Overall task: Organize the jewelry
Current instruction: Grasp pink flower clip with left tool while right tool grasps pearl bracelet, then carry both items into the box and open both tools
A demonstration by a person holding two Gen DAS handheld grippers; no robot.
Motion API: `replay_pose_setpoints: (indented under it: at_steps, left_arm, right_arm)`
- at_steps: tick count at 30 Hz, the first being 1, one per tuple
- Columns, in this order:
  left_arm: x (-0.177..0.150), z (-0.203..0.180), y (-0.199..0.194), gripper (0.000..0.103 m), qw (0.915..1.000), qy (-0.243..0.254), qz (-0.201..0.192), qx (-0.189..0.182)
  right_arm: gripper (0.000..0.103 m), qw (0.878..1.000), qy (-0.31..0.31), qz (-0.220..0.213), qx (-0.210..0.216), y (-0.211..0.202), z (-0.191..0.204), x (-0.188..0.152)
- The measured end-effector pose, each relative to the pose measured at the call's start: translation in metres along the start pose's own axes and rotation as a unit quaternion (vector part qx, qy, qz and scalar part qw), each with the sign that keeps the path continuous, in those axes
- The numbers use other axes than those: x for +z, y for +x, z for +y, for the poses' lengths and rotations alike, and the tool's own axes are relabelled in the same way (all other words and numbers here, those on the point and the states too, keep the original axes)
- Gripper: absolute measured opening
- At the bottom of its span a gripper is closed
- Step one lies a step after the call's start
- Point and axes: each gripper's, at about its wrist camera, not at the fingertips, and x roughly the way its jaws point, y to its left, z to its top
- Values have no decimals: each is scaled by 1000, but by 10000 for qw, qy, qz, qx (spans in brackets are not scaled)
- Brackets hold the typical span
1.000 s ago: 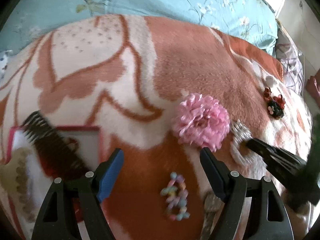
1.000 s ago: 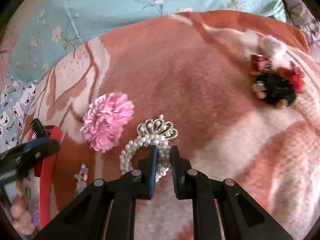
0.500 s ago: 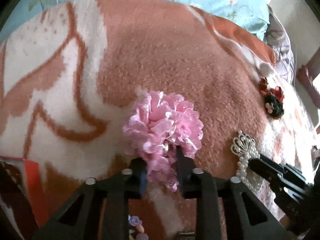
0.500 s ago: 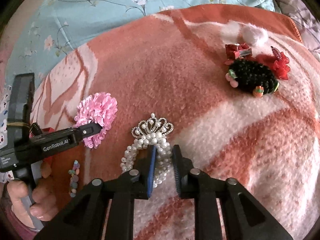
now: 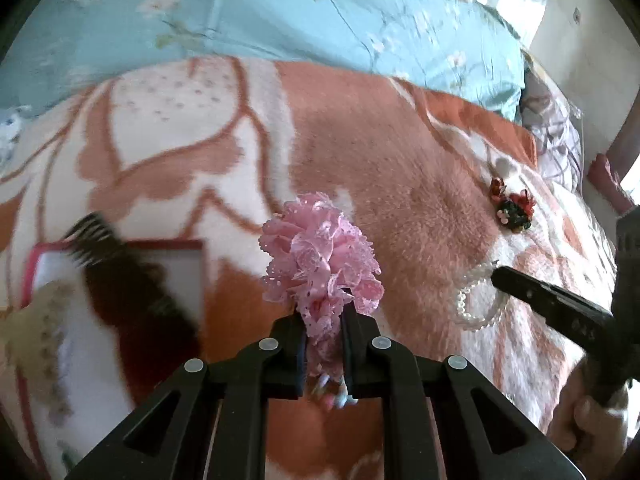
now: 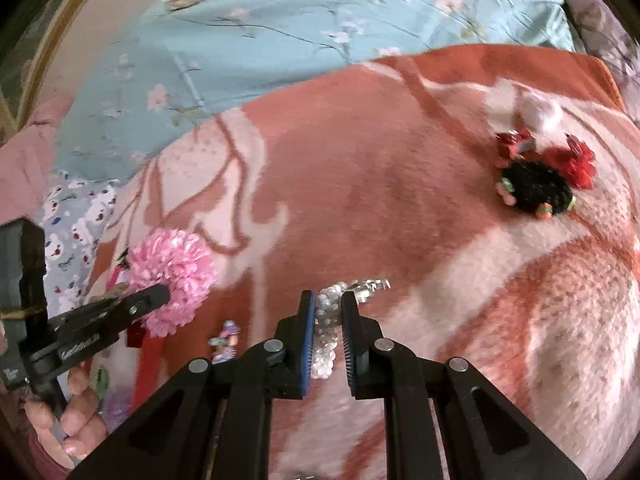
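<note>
Spread across the bed, an orange-and-white fleece blanket [image 5: 400,184] carries all the pieces, with a pale blue floral quilt [image 5: 304,12] rising behind its far edge.

Left gripper [image 5: 323,320]: its jaws have just been closing and now pinch the lower frills of the pink lace flower hair tie [image 5: 320,256], which bunches out ahead of the tips, off the blanket. Directly under the jaws a pastel bead bracelet [image 5: 330,394] peeks through. Left of the jaws sits a red-rimmed tray [image 5: 120,246] holding a dark comb [image 5: 120,280] and a cream beaded piece [image 5: 36,320], both blurred.

Right gripper [image 6: 325,312]: its 2 jaws stand nearly together, clamped on the pearl bracelet [image 6: 326,344], whose silver crown charm [image 6: 370,286] sticks out just past the right-hand tip. In the left wrist view the pearl loop hangs from those tips, lifted clear of the fleece.

Ahead of both jaw pairs the blanket is bare and wide up to the quilt. Far to the right of the right jaws, a black knitted hair clip [image 6: 536,190] lies touching red bow pieces [image 6: 576,164], close to the blanket's right-hand edge. A hand [image 6: 76,412] grips the left tool's handle at the lower left.
</note>
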Motion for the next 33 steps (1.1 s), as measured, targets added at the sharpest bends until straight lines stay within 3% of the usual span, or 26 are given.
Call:
replay_pose_setpoints:
  at_steps: [17, 24, 33]
  left_arm:
    - [-106, 80, -166, 12, 9945, -883, -369, 422]
    - [-136, 113, -193, 12, 9890, -1307, -345, 603]
    - [-147, 136, -204, 12, 9839, -1600, -333, 727]
  right_arm:
    - [12, 9919, -812, 228, 946, -3, 122, -23]
    - [12, 9845, -1115, 428, 1286, 13, 172, -37]
    - [12, 9762, -1369, 614, 1565, 37, 221, -51]
